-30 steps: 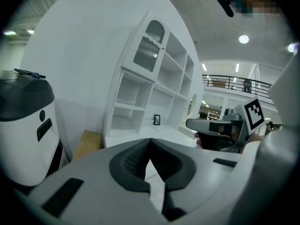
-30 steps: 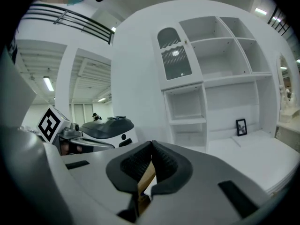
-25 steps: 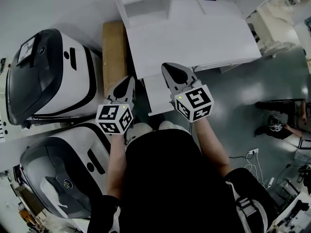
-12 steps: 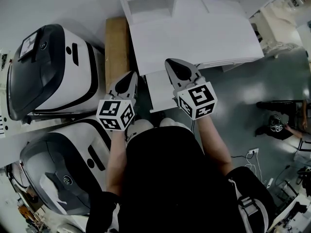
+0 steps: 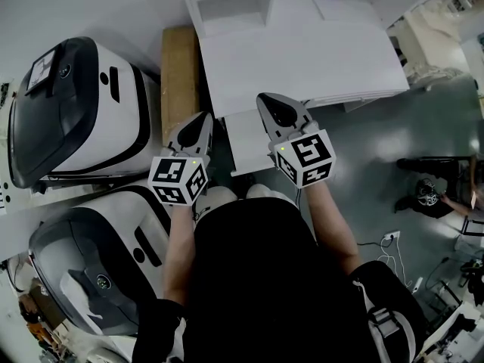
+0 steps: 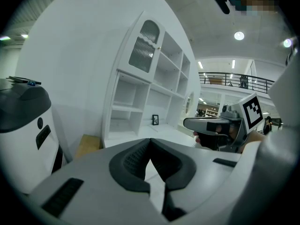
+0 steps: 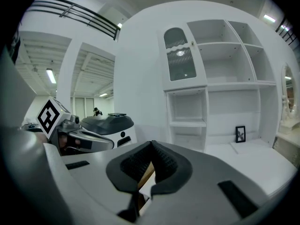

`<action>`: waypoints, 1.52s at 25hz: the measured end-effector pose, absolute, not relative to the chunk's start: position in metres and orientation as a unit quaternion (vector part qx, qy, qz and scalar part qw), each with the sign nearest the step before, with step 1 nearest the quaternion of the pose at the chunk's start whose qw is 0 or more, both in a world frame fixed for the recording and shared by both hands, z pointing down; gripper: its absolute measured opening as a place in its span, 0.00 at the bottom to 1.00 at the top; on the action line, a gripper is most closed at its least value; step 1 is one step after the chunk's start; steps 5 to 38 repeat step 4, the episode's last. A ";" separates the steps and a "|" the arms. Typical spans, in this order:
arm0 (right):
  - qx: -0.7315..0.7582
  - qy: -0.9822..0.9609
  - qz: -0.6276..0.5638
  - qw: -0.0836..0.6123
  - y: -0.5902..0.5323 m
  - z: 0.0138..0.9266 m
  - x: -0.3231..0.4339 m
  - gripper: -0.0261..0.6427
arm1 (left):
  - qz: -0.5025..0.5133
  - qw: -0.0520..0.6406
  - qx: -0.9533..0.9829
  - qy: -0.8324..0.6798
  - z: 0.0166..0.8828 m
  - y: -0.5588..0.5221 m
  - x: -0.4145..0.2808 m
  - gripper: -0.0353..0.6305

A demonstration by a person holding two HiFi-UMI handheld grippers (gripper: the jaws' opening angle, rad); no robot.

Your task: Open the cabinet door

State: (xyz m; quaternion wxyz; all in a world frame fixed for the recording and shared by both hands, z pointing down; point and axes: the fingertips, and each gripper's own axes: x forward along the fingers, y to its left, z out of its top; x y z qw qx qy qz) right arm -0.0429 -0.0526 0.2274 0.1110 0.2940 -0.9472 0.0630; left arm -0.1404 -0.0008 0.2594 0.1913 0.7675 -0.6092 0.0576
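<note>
Both pairs pressed together, empty: left tongs [image 6: 150, 144], right tongs [image 7: 151, 146]. The arched glass cabinet door [image 7: 180, 62] sits well above and ahead, top-left of the white shelf unit [image 7: 225, 102]. Neither hand looks nearer.

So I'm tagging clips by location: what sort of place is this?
Probably a large indoor hall or showroom: a white shelf unit stands beside big white machines, with a railed balcony and ceiling lights beyond.
</note>
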 end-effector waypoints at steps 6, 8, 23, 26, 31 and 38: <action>0.295 -0.947 0.057 0.114 -0.054 0.227 -0.043 0.06 | 0.057 0.191 0.768 -0.609 0.260 -0.003 -0.141 0.09; 0.295 -0.947 0.057 0.114 -0.054 0.227 -0.043 0.06 | 0.057 0.191 0.768 -0.609 0.260 -0.003 -0.141 0.09; 0.295 -0.947 0.057 0.114 -0.054 0.227 -0.043 0.06 | 0.057 0.191 0.768 -0.609 0.260 -0.003 -0.141 0.09; 0.295 -0.947 0.057 0.114 -0.054 0.227 -0.043 0.06 | 0.057 0.191 0.768 -0.609 0.260 -0.003 -0.141 0.09; 0.295 -0.947 0.057 0.114 -0.054 0.227 -0.043 0.06 | 0.057 0.191 0.768 -0.609 0.260 -0.003 -0.141 0.09; 0.295 -0.947 0.057 0.114 -0.054 0.227 -0.043 0.06 | 0.057 0.191 0.768 -0.609 0.260 -0.003 -0.141 0.09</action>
